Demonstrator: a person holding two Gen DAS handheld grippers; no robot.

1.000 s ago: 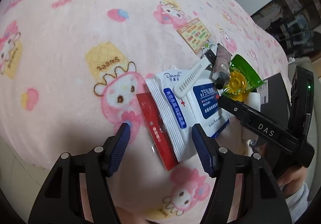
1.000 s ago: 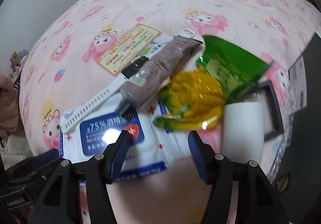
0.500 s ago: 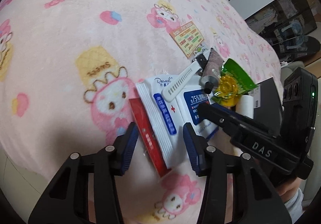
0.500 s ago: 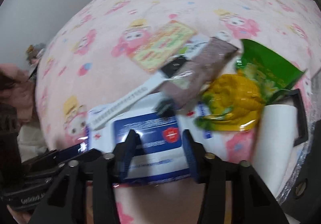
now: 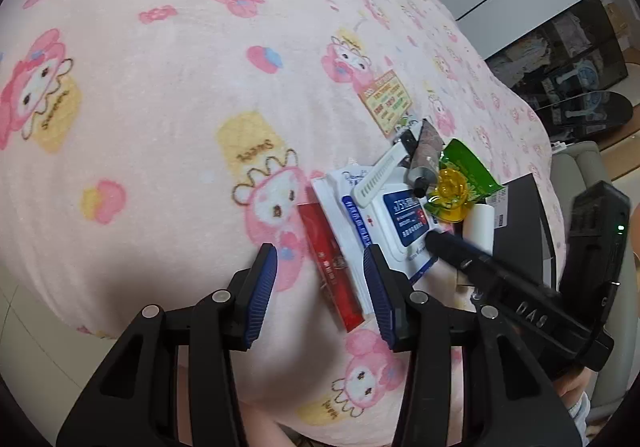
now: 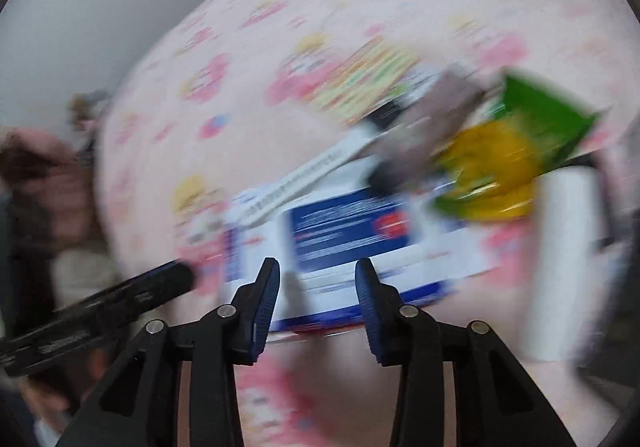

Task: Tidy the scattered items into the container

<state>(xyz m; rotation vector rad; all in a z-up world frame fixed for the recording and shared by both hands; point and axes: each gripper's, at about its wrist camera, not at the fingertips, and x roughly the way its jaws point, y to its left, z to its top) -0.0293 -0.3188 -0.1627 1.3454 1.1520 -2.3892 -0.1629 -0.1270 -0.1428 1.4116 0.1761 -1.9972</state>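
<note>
A pile of items lies on the pink blanket: a red sachet (image 5: 328, 263), a white and blue wipes pack (image 5: 384, 219) (image 6: 352, 235), a white comb (image 5: 378, 177), a brown tube (image 5: 426, 157), a green and yellow snack packet (image 5: 460, 183) (image 6: 512, 151) and a white roll (image 5: 480, 227) (image 6: 560, 255). My left gripper (image 5: 320, 267) is open and empty, its fingers either side of the red sachet's near end. My right gripper (image 6: 318, 279) is open and empty at the wipes pack's near edge; its view is blurred. It also shows in the left wrist view (image 5: 452, 243).
A black box container (image 5: 520, 223) sits at the blanket's right edge beside the pile. A colourful printed card (image 5: 386, 101) lies beyond the pile. Shelving and a grey cabinet stand at the far right. The blanket edge drops off near me.
Both grippers have narrowed their opening but remain open. The left gripper has pulled back from the pile, showing more blanket. The right gripper has shifted left over the wipes pack.
</note>
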